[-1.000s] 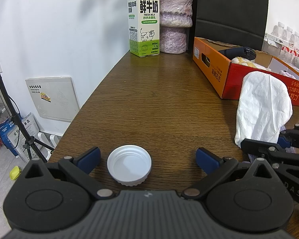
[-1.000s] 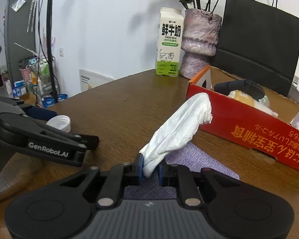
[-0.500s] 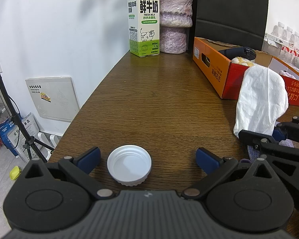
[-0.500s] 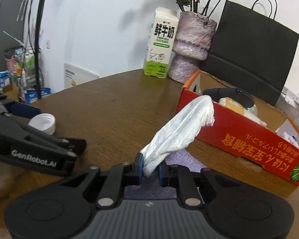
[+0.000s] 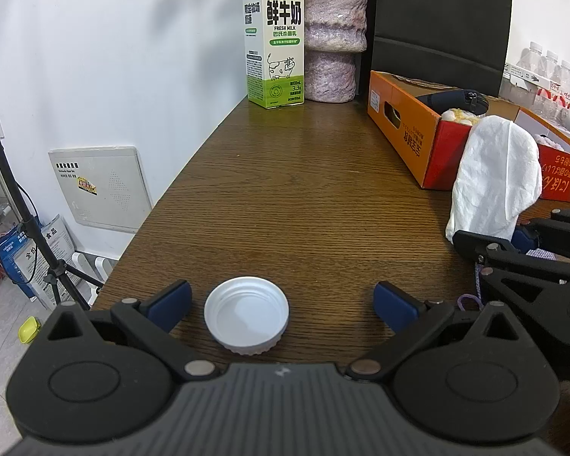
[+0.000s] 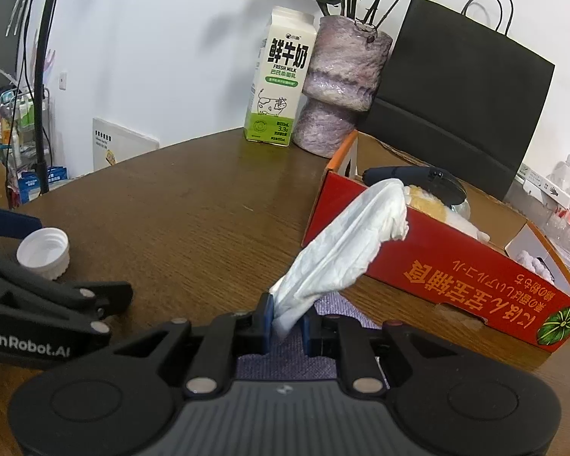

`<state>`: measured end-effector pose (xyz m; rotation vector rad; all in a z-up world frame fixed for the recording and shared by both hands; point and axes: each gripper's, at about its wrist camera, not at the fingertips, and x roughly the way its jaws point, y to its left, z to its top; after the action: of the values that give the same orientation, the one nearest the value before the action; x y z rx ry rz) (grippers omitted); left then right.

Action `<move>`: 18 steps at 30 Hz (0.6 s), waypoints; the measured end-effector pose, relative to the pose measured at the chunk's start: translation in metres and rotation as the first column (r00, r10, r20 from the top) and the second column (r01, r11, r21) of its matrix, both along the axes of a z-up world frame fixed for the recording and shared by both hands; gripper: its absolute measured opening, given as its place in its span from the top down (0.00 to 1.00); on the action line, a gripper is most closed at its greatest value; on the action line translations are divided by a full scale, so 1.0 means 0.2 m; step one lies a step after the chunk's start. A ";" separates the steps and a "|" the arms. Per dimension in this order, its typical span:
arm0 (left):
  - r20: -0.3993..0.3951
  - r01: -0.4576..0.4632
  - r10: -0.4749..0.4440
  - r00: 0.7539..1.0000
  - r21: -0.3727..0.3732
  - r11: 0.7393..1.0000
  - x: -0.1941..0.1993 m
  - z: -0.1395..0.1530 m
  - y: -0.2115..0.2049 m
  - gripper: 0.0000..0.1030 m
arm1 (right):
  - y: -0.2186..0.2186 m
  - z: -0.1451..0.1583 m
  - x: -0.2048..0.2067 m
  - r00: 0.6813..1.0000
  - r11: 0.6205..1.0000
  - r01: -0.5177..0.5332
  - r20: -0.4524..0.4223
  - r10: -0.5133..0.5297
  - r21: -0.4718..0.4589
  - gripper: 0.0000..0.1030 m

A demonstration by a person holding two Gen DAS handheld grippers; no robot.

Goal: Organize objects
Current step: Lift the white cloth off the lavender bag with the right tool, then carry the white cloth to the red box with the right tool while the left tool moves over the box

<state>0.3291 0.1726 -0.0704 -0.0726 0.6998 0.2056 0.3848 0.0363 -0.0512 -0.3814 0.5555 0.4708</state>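
Here, "FRESH MILK" carton; R tool pinching tissue, "GenRobot.AI" L tool spread.

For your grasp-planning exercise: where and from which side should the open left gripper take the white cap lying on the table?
Grip the white cap across its ridged side wall, coming from above: it lies flat, open side up, already between the left gripper fingers.

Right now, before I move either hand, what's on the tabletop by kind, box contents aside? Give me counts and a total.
Milk carton: 1
Vase: 1
Black paper bag: 1
Red and orange cardboard box: 1
White lid: 1
Purple cloth: 1
White tissue, pinched in the right gripper jaws: 1
Total: 7
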 end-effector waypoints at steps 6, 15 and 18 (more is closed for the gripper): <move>0.000 0.000 0.000 1.000 0.000 1.000 0.00 0.00 0.00 0.00 | -0.09 0.01 0.03 0.997 0.996 0.068 -0.043 -0.065 0.064 0.93; 0.000 0.000 0.000 1.000 0.000 1.000 0.00 0.00 0.00 0.00 | -0.32 0.05 -0.07 1.000 0.977 0.006 0.000 -0.006 0.215 0.94; 0.000 0.000 0.000 1.000 0.000 1.000 0.00 0.00 0.00 0.00 | -0.41 0.08 -0.08 1.000 0.963 -0.019 0.007 0.017 0.269 0.94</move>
<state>0.3292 0.1726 -0.0704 -0.0726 0.6998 0.2057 0.3689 -0.0450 -0.0354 -0.1270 0.4760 0.5552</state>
